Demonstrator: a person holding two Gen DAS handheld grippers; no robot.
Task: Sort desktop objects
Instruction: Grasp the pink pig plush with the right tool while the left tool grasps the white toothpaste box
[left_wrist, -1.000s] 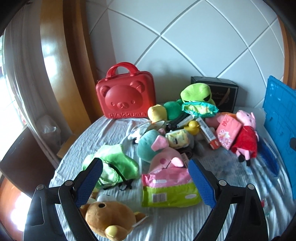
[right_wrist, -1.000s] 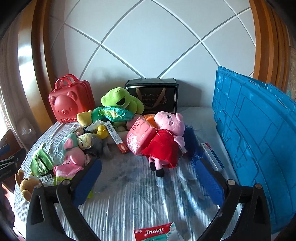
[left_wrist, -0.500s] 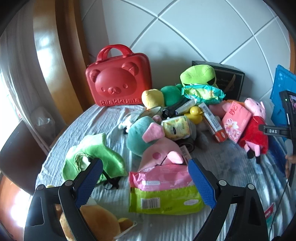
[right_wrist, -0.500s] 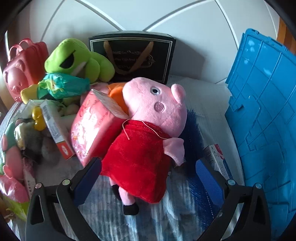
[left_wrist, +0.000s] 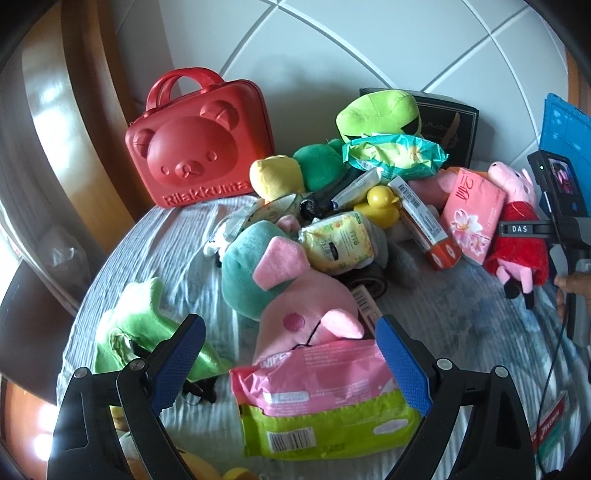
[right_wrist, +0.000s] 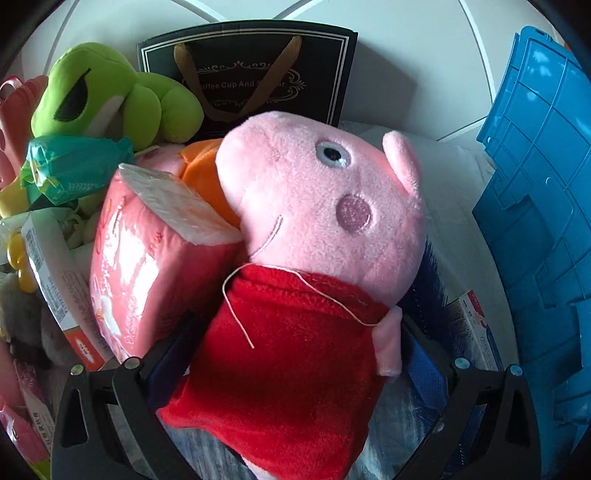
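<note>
A pink pig plush in a red dress (right_wrist: 306, 280) lies on the table between the open fingers of my right gripper (right_wrist: 295, 369); its red body fills the gap. It also shows in the left wrist view (left_wrist: 517, 225), with the right gripper's body beside it. My left gripper (left_wrist: 291, 365) is open and empty above a pink and green wipes pack (left_wrist: 325, 398) and a pink and teal plush (left_wrist: 291, 291). A pile of toys and packs covers the table's middle.
A red bear case (left_wrist: 199, 147) stands at the back left, a black gift bag (right_wrist: 251, 70) at the back, a blue crate (right_wrist: 539, 229) on the right. A pink tissue pack (right_wrist: 147, 266) leans against the pig. A green frog plush (right_wrist: 107, 96) and a yellow duck (left_wrist: 382, 206) sit in the pile.
My right gripper has moved forward until the pig plush sits between its open fingers. My left gripper has advanced toward the wipes pack and the pile.
</note>
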